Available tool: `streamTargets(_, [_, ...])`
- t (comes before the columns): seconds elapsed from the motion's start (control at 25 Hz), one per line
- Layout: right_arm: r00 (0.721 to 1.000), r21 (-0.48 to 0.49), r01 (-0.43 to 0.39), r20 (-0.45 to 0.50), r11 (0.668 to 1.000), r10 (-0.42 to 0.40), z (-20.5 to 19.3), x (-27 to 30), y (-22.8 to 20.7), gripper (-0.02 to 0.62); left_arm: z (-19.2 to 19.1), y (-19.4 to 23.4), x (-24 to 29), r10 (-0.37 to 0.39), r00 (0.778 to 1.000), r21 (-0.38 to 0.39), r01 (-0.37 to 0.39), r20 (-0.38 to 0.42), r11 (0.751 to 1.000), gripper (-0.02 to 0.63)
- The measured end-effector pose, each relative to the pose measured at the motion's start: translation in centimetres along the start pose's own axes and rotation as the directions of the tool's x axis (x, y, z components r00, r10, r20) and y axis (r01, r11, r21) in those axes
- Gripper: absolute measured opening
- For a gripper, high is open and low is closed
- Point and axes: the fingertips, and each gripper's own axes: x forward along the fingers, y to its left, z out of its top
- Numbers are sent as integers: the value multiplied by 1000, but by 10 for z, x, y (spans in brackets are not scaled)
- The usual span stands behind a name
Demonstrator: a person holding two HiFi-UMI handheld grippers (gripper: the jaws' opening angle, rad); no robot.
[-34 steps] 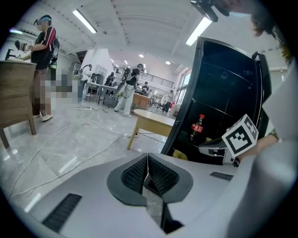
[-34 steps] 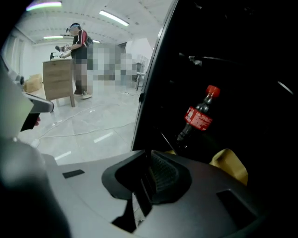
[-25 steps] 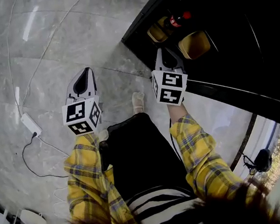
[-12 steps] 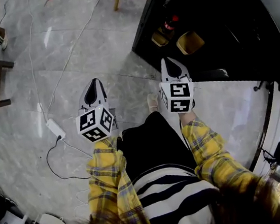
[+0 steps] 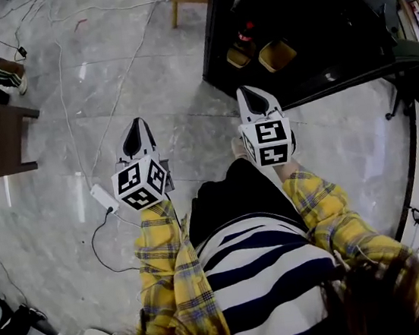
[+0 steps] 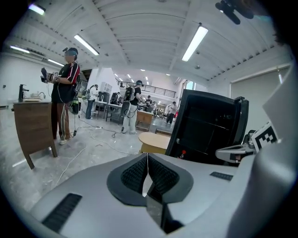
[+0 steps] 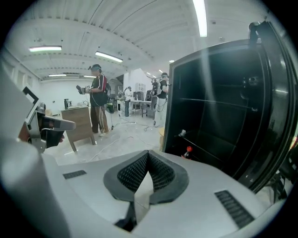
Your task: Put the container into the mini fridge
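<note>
You are standing on the floor (image 5: 106, 77) with both tools held out and carrying nothing. The left hand-held gripper (image 5: 135, 127) has its pads pressed together on nothing, and so does the right hand-held gripper (image 5: 247, 95); each gripper's own view shows the black pads meeting with nothing between them.

The mini fridge (image 5: 313, 26) stands open at your 1 o'clock. Low inside it sits a yellowish container (image 5: 276, 54). A second yellowish tub (image 5: 238, 55) is just beside that at its 9 o'clock, and a red-capped bottle (image 5: 245, 34) is behind the tub. I cannot tell which of the two yellowish items is the task's own.

Judging by this, the placing looks done and you are at the backing-off stage. If anything is left, it is the door (image 7: 272, 116), hanging wide at 3 o'clock in the right gripper view. Closing it would call for a push from the right tool, with your feet kept clear of the cables at 10 o'clock.
</note>
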Motion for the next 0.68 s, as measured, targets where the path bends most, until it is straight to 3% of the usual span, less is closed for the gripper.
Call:
streamTargets(0.28, [998,-24,-42,55,999,44,26,-26,30,26,14,1,-30,-19,999,21,18,36,1000,18])
streamTargets(0.68, [994,-49,-35,102,998,40,35,-49,60,26,30,4,-69,-51,995,82,44,83,996,18])
